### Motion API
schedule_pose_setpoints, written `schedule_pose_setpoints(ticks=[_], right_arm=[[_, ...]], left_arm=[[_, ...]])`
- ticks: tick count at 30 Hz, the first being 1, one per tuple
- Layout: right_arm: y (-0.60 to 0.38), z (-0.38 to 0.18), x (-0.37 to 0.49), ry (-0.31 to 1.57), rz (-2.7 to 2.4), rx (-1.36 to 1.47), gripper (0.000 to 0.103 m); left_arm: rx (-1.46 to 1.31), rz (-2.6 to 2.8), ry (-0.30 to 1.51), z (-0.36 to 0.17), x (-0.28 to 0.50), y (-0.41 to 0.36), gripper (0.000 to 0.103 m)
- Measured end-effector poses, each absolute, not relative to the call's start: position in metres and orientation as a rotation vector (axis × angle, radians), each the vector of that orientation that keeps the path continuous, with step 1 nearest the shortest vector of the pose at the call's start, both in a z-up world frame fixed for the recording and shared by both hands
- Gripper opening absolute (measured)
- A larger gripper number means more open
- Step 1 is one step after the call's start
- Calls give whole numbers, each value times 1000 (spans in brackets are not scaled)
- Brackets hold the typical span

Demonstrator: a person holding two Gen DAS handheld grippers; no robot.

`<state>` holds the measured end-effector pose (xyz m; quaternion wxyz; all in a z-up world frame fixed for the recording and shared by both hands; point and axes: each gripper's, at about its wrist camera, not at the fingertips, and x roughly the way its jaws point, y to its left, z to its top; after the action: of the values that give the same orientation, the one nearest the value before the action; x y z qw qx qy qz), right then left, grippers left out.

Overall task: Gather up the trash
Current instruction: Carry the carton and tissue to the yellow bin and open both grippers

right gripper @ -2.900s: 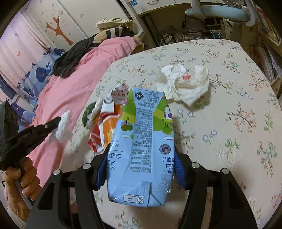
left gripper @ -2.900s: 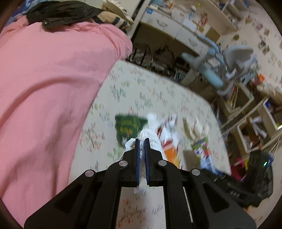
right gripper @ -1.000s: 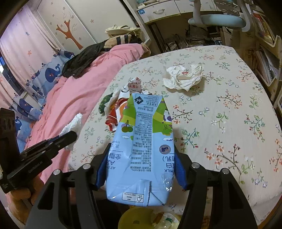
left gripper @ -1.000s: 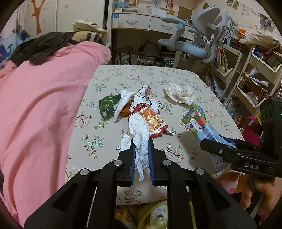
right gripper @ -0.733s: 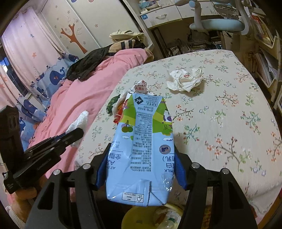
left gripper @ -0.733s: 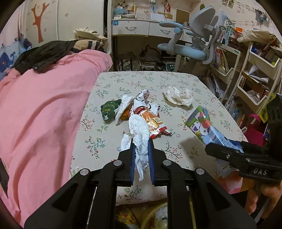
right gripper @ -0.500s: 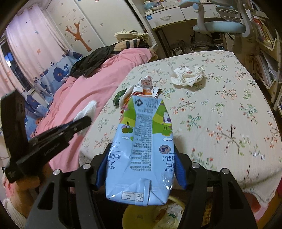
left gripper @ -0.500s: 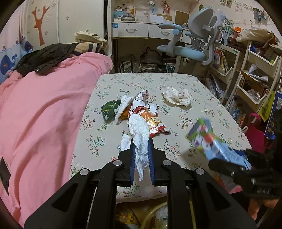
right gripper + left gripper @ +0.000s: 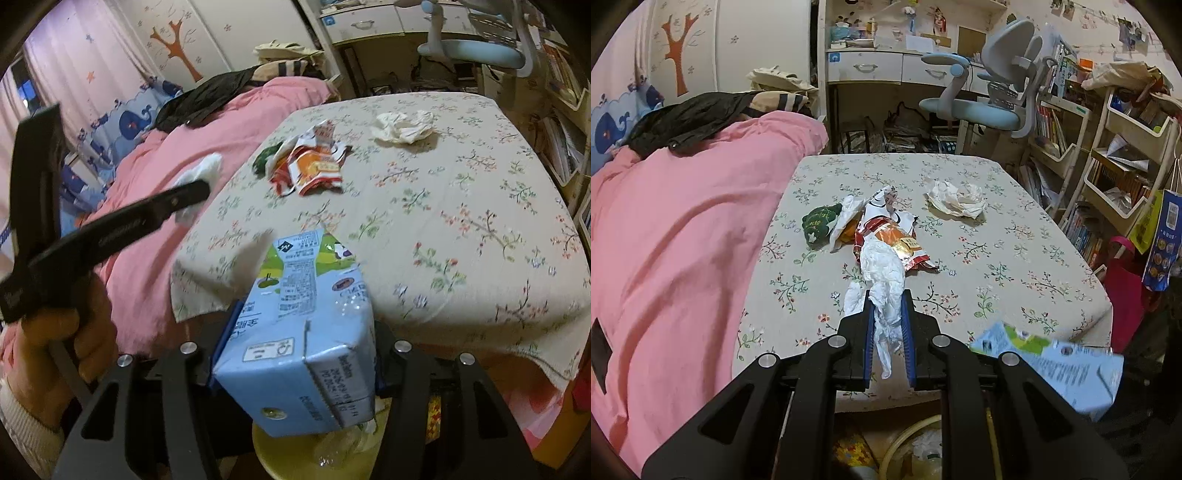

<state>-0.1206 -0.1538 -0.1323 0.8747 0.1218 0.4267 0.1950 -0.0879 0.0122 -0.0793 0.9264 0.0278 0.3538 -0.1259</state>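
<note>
My left gripper [image 9: 889, 299] is shut on a white crumpled tissue [image 9: 882, 273], held above the near edge of the floral table [image 9: 997, 236]. In the right wrist view this gripper [image 9: 199, 188] shows at the left, tissue [image 9: 205, 168] at its tip. My right gripper [image 9: 295, 321] holds a blue-green milk carton [image 9: 306, 332] that is tilted, just above a yellow bin [image 9: 288, 458] below the table edge. The carton [image 9: 1056, 369] shows blurred at the left wrist view's lower right. A red-orange snack wrapper [image 9: 894, 236], a green wrapper [image 9: 818, 221] and a crumpled paper [image 9: 956, 199] lie on the table.
A pink duvet [image 9: 683, 229] lies left of the table. A blue desk chair [image 9: 990, 107] and shelves [image 9: 1108, 147] stand behind and to the right. The yellow bin's rim [image 9: 908, 432] shows under the near table edge.
Both grippers have drawn back from the table toward its near edge. The right gripper has dropped over the bin and the carton has tilted in it. The left still holds the tissue.
</note>
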Motion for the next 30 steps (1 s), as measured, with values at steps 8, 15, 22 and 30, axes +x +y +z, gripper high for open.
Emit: schedule_pose_setpoints(ticks=[8, 15, 22, 30], right_arm=[[-143, -148, -164, 938, 451, 195, 56], [-130, -178, -167, 1071, 452, 154, 56], [-134, -194, -163, 1147, 418, 186, 66], [-159, -172, -164, 1017, 331, 265, 69]], left_arm=[[58, -267, 724, -82, -97, 9, 13], [56, -277, 732, -85, -107, 7, 13], [64, -289, 746, -92, -121, 3, 13], [91, -317, 775, -103, -138, -6, 13]])
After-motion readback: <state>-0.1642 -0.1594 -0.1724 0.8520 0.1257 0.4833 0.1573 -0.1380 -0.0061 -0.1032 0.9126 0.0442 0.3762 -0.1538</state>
